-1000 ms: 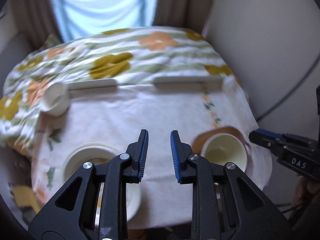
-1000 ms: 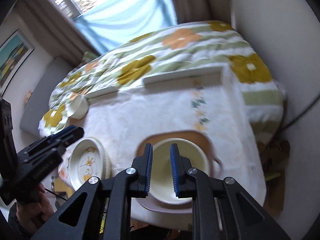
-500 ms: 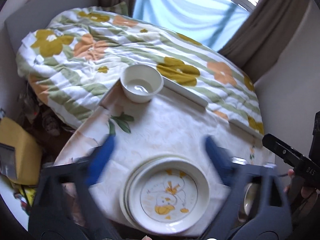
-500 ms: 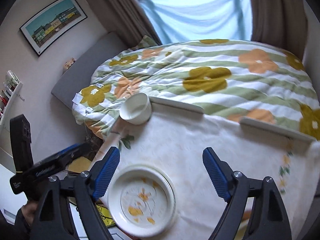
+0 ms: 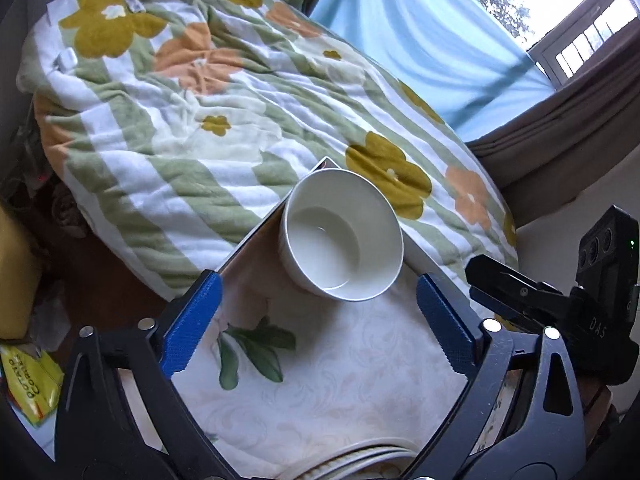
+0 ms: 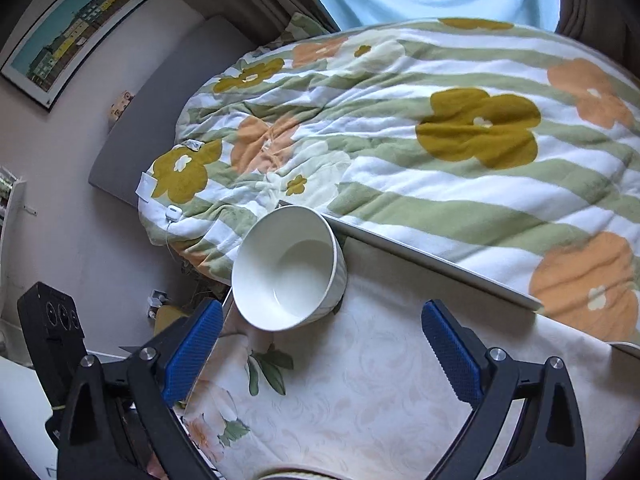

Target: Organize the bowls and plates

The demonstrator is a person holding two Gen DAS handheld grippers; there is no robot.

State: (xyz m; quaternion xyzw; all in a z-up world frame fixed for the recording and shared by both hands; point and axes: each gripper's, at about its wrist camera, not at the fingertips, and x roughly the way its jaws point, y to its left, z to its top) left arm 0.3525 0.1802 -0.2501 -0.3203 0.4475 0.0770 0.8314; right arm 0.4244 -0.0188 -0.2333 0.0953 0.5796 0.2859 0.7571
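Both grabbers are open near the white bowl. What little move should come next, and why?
Probably ease the left gripper forward until its open jaws straddle the rim of the white bowl. The bowl sits alone at the table's far corner, empty and upright, just ahead of the left gripper and nearly centred between its jaws. The right gripper is open too, but the bowl lies off to its left.

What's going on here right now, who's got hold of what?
Nobody holds anything. A person carries a two-finger gripper in each hand, and both the left gripper and the right gripper are wide open above the table, empty. Both point toward the white bowl, which sits empty and upright at the table's far corner beside the floral blanket. The rim of a stack of plates shows at the near edge, untouched.
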